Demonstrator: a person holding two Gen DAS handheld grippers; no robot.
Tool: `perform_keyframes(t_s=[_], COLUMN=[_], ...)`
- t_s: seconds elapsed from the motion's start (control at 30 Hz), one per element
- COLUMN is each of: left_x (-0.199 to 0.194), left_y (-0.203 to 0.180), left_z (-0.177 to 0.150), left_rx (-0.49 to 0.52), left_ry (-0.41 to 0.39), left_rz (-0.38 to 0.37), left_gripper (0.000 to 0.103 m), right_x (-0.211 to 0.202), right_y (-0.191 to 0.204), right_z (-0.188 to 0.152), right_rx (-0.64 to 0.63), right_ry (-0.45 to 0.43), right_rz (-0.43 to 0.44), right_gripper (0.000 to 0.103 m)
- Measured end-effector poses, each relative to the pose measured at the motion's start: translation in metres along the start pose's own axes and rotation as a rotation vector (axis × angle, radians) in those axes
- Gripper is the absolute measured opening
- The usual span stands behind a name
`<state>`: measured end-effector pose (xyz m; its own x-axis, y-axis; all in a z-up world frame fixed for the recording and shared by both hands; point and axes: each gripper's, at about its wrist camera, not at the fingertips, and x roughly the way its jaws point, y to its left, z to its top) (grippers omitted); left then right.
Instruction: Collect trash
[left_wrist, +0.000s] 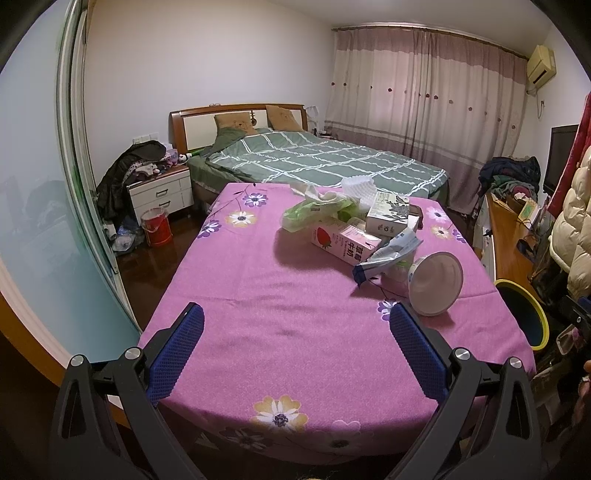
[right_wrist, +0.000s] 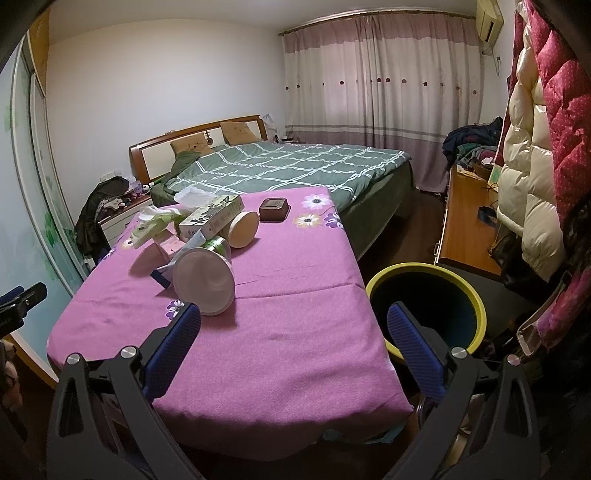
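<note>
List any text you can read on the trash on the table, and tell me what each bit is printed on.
"草莓牛奶" on the pink strawberry milk carton, left wrist view.
Small print on the green floral box: too small to read.
Print on the crumpled blue and white wrapper: too creased to read.
Green tissue pack: label blurred.
Round white tub: no text visible.

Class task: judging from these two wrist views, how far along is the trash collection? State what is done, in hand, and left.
Done: nothing visibly; what shows of the yellow-rimmed bin looks empty. In hand: nothing; the left gripper and right gripper are both open and empty. Left: the whole pile on the purple tablecloth, including the round tub, strawberry milk carton and tissue box.
</note>
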<state>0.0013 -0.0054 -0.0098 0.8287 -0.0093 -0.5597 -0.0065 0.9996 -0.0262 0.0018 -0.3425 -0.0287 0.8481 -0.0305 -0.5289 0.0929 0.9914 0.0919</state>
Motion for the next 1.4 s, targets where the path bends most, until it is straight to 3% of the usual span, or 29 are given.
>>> perform_keyframes(t_s=[1.4], left_x=[0.0041], left_y=[-0.0013], left_z=[0.0003], left_rx=[-0.001], left_ry=[0.011], left_rz=[-0.001], left_gripper=[0.099], right_x=[0.0056], right_y=[-0.0019], right_z=[-0.0023], right_rx=[0.007], right_ry=[0.009], right_rz=[0.002], right_gripper=[0.097])
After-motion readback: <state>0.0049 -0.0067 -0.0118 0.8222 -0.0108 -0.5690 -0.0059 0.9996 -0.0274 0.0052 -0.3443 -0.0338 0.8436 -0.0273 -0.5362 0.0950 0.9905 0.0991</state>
